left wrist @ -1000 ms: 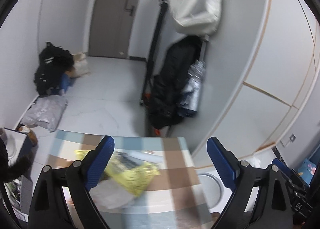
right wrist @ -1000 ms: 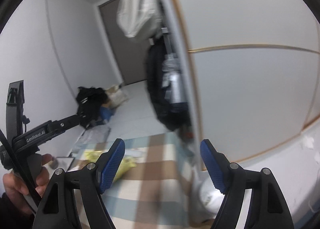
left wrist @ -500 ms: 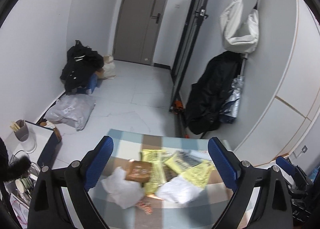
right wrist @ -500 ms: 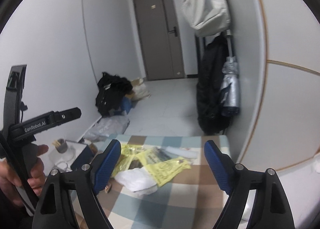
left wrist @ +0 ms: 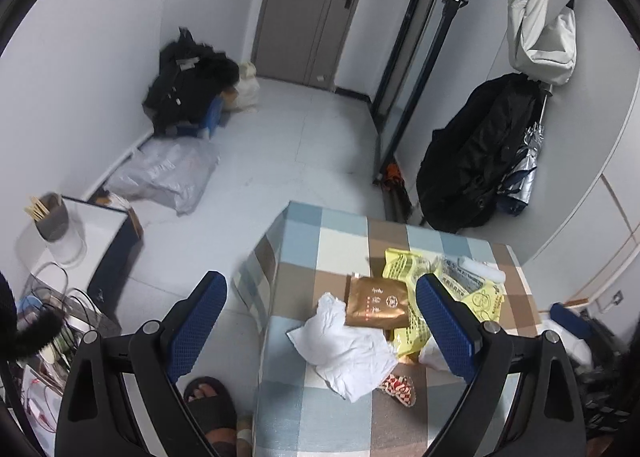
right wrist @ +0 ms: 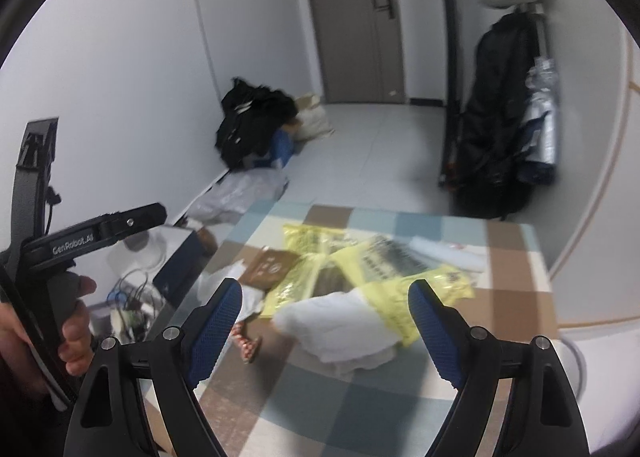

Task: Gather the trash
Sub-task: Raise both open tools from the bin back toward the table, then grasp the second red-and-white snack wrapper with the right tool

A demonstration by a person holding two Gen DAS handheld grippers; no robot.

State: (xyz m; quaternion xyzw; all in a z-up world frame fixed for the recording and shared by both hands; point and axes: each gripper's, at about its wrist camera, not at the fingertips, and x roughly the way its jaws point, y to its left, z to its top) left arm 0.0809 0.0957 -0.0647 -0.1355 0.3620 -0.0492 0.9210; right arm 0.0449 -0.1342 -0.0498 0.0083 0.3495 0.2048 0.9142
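Black bags [left wrist: 188, 85] along left wall [left wrist: 80, 57]

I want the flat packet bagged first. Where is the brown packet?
In the left wrist view, the brown packet lies on the checked table, between white paper and yellow bags.

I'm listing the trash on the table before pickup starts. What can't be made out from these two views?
- Right wrist view: motion blur smears the yellow bags; their print is unreadable.
- Left wrist view: the right finger of the left tongs covers part of the yellow bags and a white bag behind it.
- Under the white paper: hidden in both views.
- Red patterned scrap: too small to identify.
- The table's near edge is cut off by the frame.
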